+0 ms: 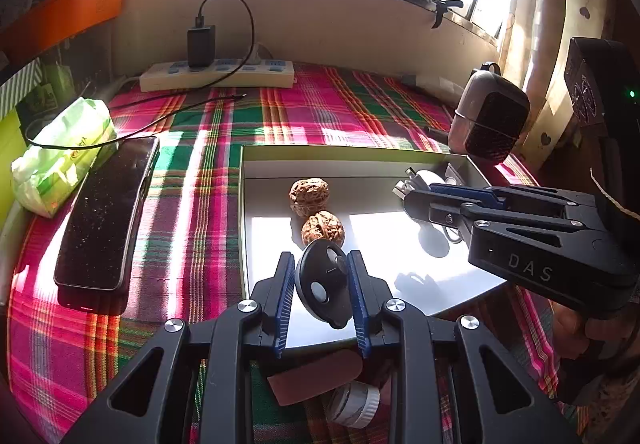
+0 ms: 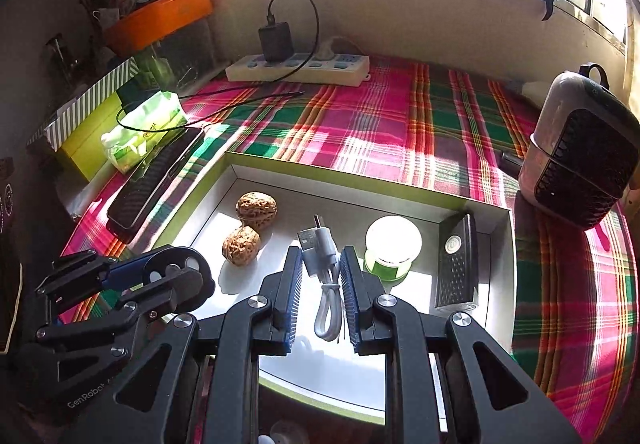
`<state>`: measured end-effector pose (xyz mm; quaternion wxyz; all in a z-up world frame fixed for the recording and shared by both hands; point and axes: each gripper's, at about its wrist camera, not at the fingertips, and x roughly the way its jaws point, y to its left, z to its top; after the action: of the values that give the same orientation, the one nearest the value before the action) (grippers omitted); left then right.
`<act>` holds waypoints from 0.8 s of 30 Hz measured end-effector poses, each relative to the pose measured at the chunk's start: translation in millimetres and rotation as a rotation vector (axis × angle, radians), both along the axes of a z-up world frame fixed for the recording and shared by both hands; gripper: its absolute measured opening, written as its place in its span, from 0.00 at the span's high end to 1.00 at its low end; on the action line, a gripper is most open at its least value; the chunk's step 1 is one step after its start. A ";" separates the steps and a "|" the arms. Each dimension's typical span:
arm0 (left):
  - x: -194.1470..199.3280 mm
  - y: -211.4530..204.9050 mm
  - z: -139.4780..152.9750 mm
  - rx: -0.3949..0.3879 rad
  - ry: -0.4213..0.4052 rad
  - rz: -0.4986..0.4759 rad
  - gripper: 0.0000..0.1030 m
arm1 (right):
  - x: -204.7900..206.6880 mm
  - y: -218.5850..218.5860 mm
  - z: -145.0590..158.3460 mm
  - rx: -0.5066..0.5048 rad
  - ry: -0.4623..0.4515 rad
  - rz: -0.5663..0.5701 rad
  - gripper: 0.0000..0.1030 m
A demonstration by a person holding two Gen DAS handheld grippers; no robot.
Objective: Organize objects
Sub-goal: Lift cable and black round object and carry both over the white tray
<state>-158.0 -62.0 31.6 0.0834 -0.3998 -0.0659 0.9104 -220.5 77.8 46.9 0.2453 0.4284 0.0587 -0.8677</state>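
Observation:
A shallow white tray with a green rim lies on the plaid cloth. Two walnuts rest near its left side. My left gripper hovers over the tray's near edge, shut on a black round key fob with pale buttons. My right gripper hangs over the tray's middle, shut on a coiled white USB cable. In the right wrist view the walnuts, a green-and-white round jar and a black device with a power button sit in the tray. The left gripper shows at lower left.
A black phone and a green tissue pack lie left of the tray. A power strip with a charger sits at the back wall, and a small heater stands at the right. A brown block and a white cap lie near the front edge.

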 end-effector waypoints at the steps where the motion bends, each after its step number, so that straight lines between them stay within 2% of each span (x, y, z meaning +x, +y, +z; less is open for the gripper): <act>1: -2.1 -0.5 -1.6 -0.001 -0.004 0.002 0.76 | -3.3 -2.3 -1.2 0.002 -0.005 0.004 0.80; 9: -12.9 -1.6 -6.3 -0.020 -0.008 0.002 0.76 | -27.6 -18.0 -13.3 0.018 -0.057 0.019 0.80; 24: -20.6 4.9 -8.0 -0.068 0.000 -0.014 0.76 | -47.6 -27.8 -27.9 0.041 -0.093 0.002 0.80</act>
<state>-178.6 -57.1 23.6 0.0763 -0.4029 -0.0322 0.9115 -268.1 50.0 19.0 0.2400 0.4731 0.0653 -0.8452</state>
